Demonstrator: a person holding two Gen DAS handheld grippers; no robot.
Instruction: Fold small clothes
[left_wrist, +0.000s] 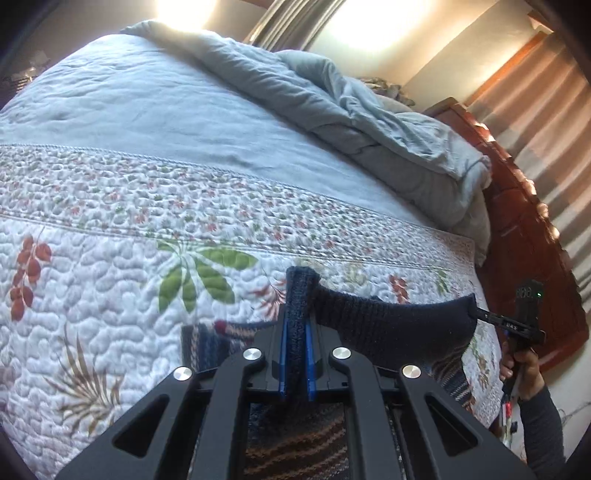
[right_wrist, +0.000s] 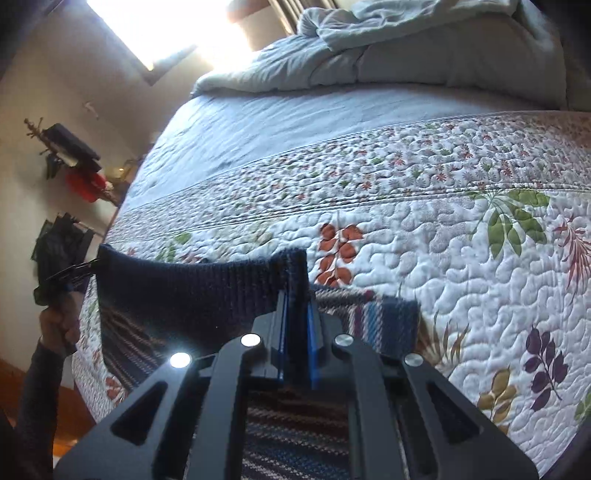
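A small knitted garment with a dark navy ribbed hem (left_wrist: 391, 317) and a striped body hangs stretched between both grippers, lifted off a floral quilt (left_wrist: 110, 295). My left gripper (left_wrist: 297, 325) is shut on one corner of the hem, the knit pinched between its blue pads (left_wrist: 283, 354). Out at the right of that view, the right gripper (left_wrist: 480, 314) clamps the hem's other corner. In the right wrist view my right gripper (right_wrist: 297, 317) is shut on the navy hem (right_wrist: 184, 291). There the left gripper (right_wrist: 90, 267) holds the far corner at the left. A striped part (right_wrist: 369, 317) still lies on the quilt.
A crumpled pale blue duvet (left_wrist: 332, 110) lies heaped at the far side of the bed. A wooden bed frame (left_wrist: 528, 240) and curtains (left_wrist: 546, 122) stand on the right. Hands (left_wrist: 524, 365) in dark sleeves grip the tools. Wall hooks carry dark and red items (right_wrist: 81, 173).
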